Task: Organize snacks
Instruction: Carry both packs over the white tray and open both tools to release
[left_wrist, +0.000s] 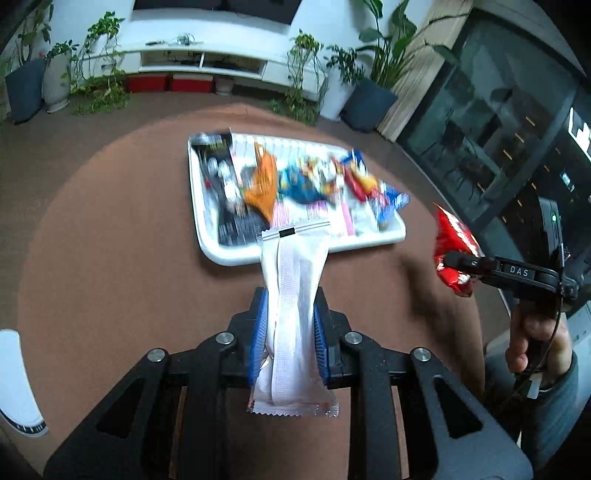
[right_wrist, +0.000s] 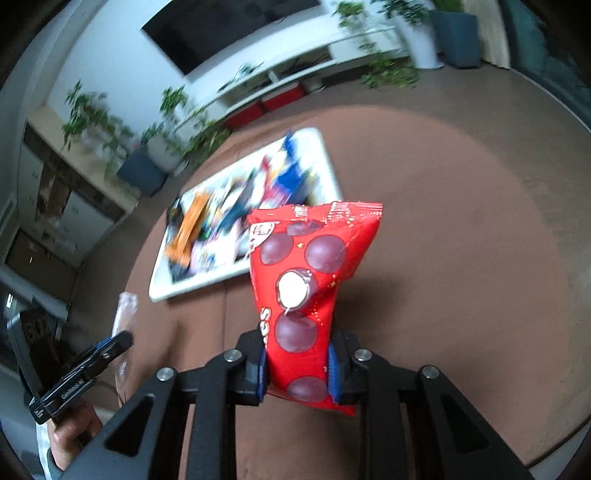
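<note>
While my left gripper (left_wrist: 289, 332) points down over the brown table (left_wrist: 110, 258), its blue pads (left_wrist: 259, 332) are pressed in on a white snack packet (left_wrist: 293, 314), which stands up between them with its crimped top edge reaching toward the white tray (left_wrist: 207, 229) and its bottom seam hanging below the fingers. My right gripper (right_wrist: 297, 363) is likewise clamped tight, on a red candy bag (right_wrist: 306, 280) printed with dark round balls; the bag sticks up out of the jaws and its wide top covers the near corner of the tray in that view. From the left camera I see that same red bag (left_wrist: 452, 247) held off the tray's right end, clear of the table, with my right hand (left_wrist: 535, 339) wrapped around the handle beneath it. Beyond both packets, the tray sits on the table, well filled with a blurred jumble of wrappers: a black packet (left_wrist: 225, 184) at its left end, an orange packet (left_wrist: 264, 184) beside that, then blue, red and yellow ones toward the right end. Farther behind the tray stand potted plants (left_wrist: 306, 74) and a low white cabinet (left_wrist: 207, 59).
</note>
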